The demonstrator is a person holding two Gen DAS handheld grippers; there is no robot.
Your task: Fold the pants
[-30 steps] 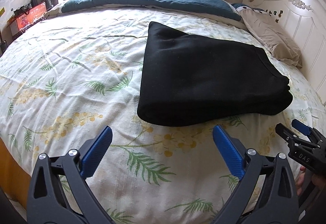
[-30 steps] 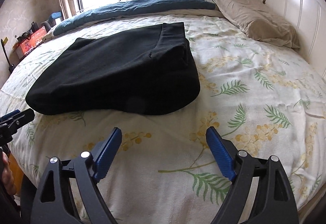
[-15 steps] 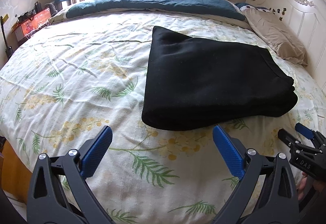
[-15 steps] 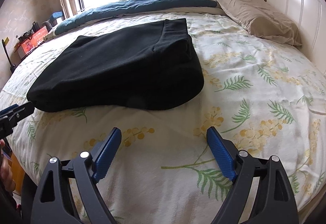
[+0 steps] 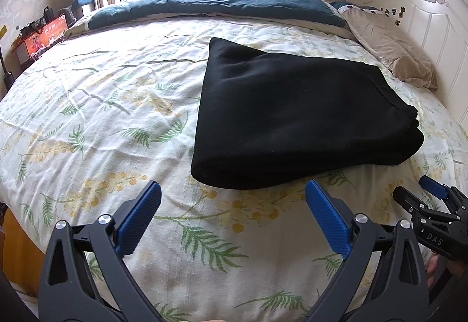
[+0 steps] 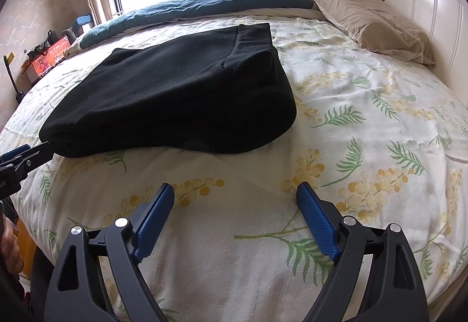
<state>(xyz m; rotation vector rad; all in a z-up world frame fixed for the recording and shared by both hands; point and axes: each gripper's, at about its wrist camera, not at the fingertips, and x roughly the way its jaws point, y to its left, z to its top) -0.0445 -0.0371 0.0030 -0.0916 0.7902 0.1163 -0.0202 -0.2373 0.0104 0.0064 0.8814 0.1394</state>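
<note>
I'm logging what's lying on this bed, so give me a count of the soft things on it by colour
Black: 1, the folded pants
Teal: 1, the quilt bunched along the window side
Beige: 1, the pillow by the headboard
Dotted: 1, a second pillow mostly hidden behind the beige one
Total: 4, all lying on the floral sheet
</note>
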